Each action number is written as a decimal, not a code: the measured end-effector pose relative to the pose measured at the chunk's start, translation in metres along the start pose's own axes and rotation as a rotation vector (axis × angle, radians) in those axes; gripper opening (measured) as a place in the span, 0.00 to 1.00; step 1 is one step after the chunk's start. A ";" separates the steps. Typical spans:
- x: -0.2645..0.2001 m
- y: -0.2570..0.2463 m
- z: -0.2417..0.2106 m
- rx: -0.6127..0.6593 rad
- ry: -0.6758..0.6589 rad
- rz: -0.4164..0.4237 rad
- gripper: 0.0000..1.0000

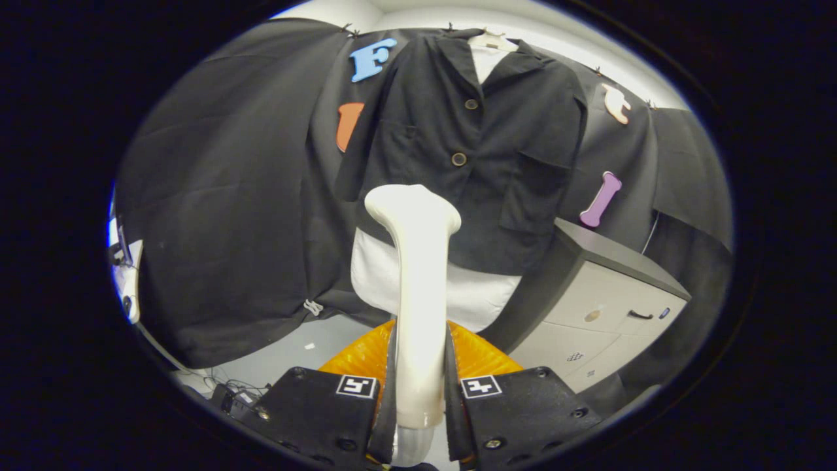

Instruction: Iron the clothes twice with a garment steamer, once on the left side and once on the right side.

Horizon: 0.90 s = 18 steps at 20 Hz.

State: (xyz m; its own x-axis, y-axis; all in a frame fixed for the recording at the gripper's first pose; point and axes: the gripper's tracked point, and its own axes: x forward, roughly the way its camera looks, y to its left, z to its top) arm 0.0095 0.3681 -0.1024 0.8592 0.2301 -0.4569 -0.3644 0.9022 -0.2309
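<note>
Both claw (420, 392) fingers clamp the upright cream steamer (418, 288) before the black jacket (471, 163).

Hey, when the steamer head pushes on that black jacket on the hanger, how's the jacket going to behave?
The black jacket will probably give and swing away, since it hangs from a hanger. Its cloth looks thin and floppy, folding at the sleeves, so it may bunch. The tongs are shut on the steamer, whose head sits before the hem.

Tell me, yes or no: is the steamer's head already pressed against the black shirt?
No: the garment steamer, clamped between both fingers, stands upright with its head short of the black shirt hanging beyond it.
</note>
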 end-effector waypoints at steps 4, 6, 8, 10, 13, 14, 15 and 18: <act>-0.028 -0.047 0.003 0.018 -0.019 -0.023 0.34; -0.038 -0.075 -0.002 0.032 -0.008 -0.037 0.34; -0.050 -0.107 -0.010 0.046 -0.004 -0.056 0.34; -0.061 -0.138 -0.022 0.053 0.000 -0.080 0.34; -0.074 -0.178 -0.046 0.090 0.043 -0.114 0.34; -0.079 -0.190 -0.051 0.099 0.052 -0.122 0.34; -0.086 -0.202 -0.057 0.104 0.060 -0.135 0.34; -0.098 -0.234 -0.067 0.114 0.067 -0.159 0.34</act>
State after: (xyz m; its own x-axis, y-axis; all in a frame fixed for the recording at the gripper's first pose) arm -0.0133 0.1098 -0.0617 0.8753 0.0605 -0.4797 -0.1799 0.9616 -0.2071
